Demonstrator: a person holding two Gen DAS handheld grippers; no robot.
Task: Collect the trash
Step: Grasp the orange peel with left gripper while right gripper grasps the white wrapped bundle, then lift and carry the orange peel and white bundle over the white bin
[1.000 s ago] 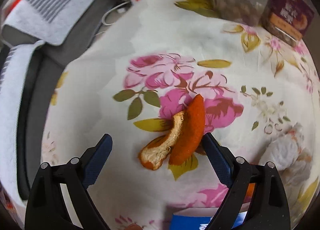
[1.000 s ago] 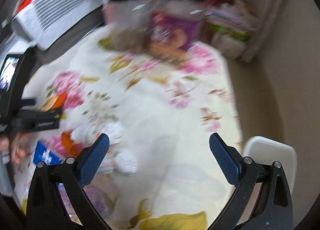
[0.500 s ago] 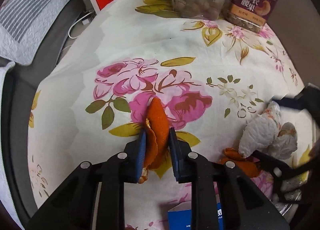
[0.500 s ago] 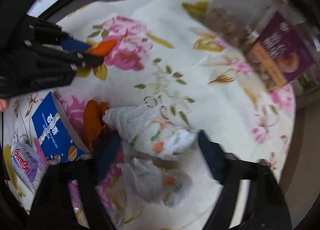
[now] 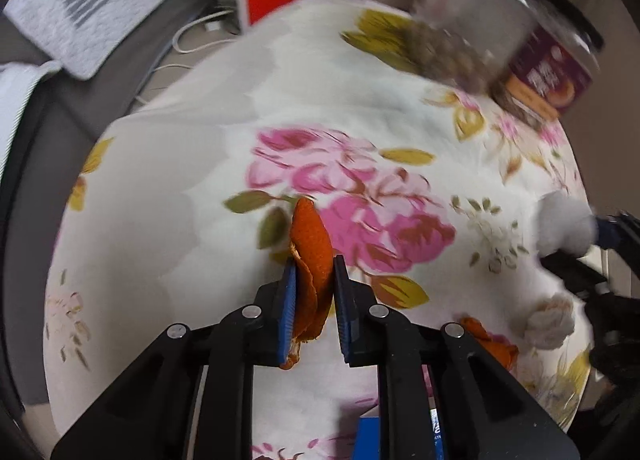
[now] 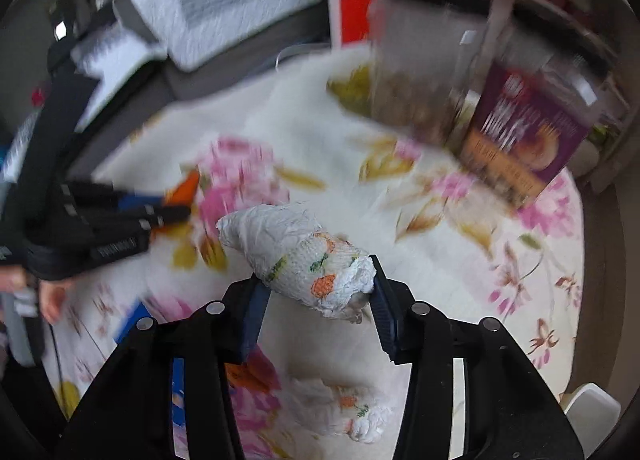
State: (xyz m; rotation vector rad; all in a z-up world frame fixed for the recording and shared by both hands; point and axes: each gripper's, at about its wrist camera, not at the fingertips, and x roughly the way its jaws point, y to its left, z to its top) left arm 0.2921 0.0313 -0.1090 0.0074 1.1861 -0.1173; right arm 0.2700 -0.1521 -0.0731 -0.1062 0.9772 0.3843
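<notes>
Trash is being picked up off the round floral-clothed table (image 5: 168, 187): the left gripper (image 5: 314, 280) clamps a curled orange peel (image 5: 310, 244) near its middle, while the right gripper (image 6: 316, 292) is closing around a crumpled white printed tissue (image 6: 296, 256). Next both loads need carrying to a bin, which neither view shows. Only the right view shows a second tissue wad (image 6: 344, 412) lying below.

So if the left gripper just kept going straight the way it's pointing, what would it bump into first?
Probably the flowered tablecloth. The left gripper, shut on an orange peel, points steeply down at bare cloth near the pink roses. Nothing else seems to lie in that line, though depth is unclear.
</notes>
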